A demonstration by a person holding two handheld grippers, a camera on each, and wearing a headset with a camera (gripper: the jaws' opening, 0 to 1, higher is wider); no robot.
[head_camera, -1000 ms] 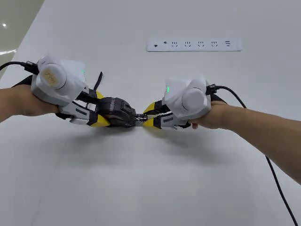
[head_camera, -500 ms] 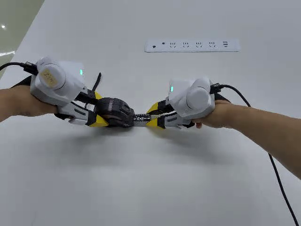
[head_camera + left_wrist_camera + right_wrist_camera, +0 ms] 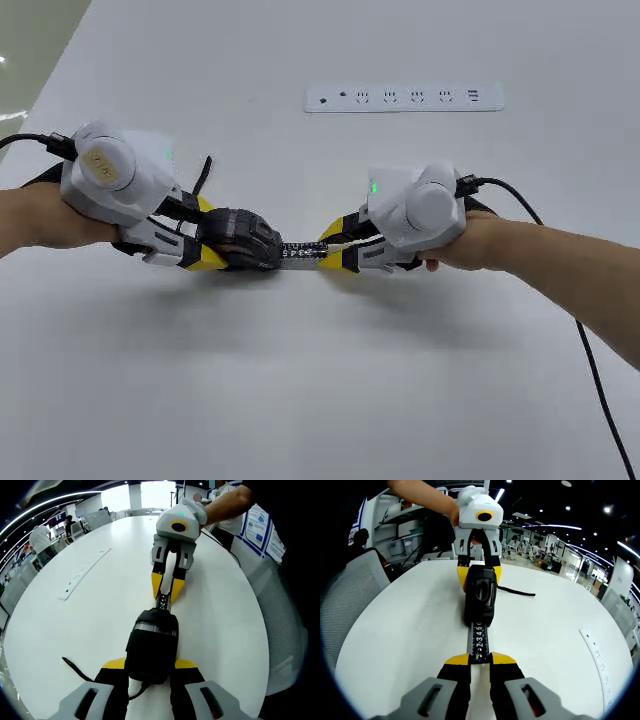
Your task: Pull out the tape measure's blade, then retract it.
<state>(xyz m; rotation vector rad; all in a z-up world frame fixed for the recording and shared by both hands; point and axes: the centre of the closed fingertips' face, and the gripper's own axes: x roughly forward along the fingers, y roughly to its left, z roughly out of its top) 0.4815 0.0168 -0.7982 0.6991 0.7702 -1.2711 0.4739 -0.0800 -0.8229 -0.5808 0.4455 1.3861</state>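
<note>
A black tape measure (image 3: 243,239) lies on the white table, and my left gripper (image 3: 212,242) is shut on its case (image 3: 151,645). A short length of numbered blade (image 3: 301,253) runs out of the case toward the right. My right gripper (image 3: 334,247) is shut on the blade's end (image 3: 478,647), its yellow-tipped fingers (image 3: 456,661) pinching it from both sides. In the right gripper view the case (image 3: 481,600) sits just beyond the blade, with the left gripper (image 3: 476,572) behind it. The right gripper (image 3: 166,586) faces me in the left gripper view.
A white power strip (image 3: 404,97) lies flat at the far side of the table. A black cable (image 3: 585,356) trails from the right gripper along the table's right side. The tape's black wrist strap (image 3: 516,591) lies beside the case.
My right gripper has moved to the right with the blade's end, drawing a few centimetres of blade out of the case. The left gripper has kept the case still.
</note>
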